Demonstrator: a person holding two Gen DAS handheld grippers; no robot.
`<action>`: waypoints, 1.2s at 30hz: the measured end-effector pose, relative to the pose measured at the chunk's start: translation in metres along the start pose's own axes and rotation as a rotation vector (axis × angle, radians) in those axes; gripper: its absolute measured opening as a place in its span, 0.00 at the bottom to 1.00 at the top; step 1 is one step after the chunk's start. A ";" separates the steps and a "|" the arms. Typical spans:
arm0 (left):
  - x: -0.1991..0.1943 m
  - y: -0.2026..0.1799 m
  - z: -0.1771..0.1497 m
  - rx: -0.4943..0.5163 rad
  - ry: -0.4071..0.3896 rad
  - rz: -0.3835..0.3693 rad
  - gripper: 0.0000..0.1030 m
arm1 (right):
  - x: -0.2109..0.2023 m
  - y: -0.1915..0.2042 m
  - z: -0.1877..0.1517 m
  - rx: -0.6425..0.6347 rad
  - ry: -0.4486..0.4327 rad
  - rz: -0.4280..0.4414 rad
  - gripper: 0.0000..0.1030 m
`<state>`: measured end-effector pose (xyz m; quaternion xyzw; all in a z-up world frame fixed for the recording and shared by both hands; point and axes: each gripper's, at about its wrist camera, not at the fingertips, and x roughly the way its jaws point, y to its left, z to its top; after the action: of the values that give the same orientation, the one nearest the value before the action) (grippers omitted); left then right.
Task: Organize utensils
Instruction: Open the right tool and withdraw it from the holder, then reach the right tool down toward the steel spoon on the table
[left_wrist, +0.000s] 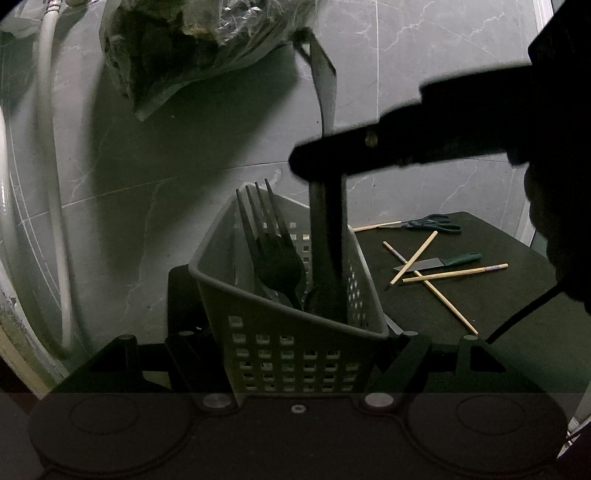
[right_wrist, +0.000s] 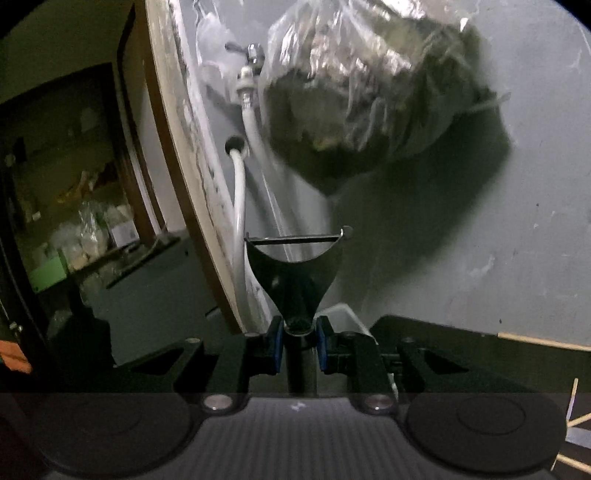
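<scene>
Left gripper (left_wrist: 295, 363) jaws clamped on perforated basket (left_wrist: 295, 354) (forks (left_wrist: 273, 247) inside); right gripper (right_wrist: 300, 345) jaws clamped on peeler (right_wrist: 295, 273) handle. No readable writing.

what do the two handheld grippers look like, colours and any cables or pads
Both are matte black. The right gripper has black fingers with blue pads, silver screw heads behind them, and a ribbed grey panel flanked by two round black discs. The left gripper has the same discs and screws; no pad colour is visible. In the left wrist view, a thin black cable trails from the right one.
</scene>
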<state>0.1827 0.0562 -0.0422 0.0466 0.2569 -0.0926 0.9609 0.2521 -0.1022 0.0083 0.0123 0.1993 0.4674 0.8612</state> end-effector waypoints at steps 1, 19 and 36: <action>0.000 0.000 0.000 0.000 0.000 0.000 0.74 | 0.001 0.001 -0.002 -0.004 0.006 0.001 0.20; 0.001 0.001 0.000 0.000 0.001 -0.003 0.74 | -0.003 0.012 -0.012 -0.113 0.128 -0.078 0.95; 0.001 -0.001 -0.001 -0.001 -0.001 0.002 0.74 | -0.040 -0.068 -0.013 0.077 -0.014 -0.411 1.00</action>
<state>0.1829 0.0556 -0.0437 0.0461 0.2564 -0.0916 0.9611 0.2829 -0.1750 -0.0047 0.0073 0.2094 0.2738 0.9387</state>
